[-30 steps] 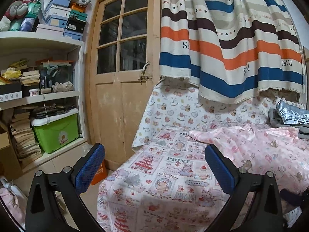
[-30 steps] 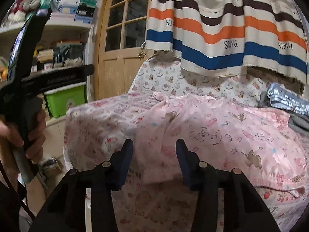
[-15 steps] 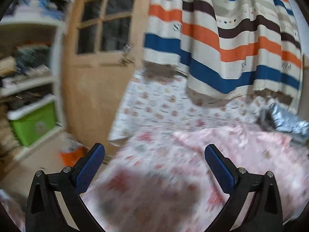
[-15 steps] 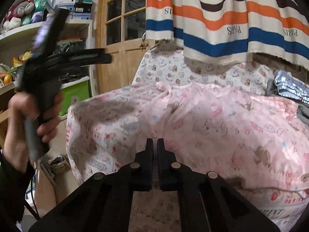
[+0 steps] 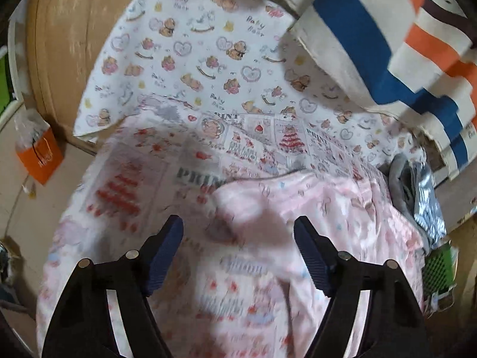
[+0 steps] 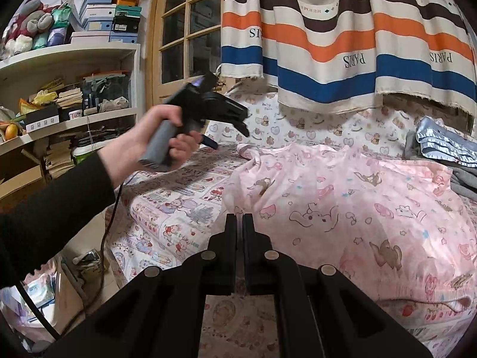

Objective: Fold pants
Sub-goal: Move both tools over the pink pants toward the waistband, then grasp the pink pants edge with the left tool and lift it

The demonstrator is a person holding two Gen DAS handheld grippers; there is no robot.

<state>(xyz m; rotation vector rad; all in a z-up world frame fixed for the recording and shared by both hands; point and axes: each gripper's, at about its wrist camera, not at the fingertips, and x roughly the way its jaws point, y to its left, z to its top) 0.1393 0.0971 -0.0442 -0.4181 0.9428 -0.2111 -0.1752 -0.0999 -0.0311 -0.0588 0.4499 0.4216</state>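
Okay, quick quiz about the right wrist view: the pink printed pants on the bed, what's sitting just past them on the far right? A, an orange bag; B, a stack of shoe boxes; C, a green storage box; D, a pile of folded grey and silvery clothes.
D: beyond the pink pants, at the right edge of the bed, lies a pile of folded grey and silvery clothes; the other options are not there.
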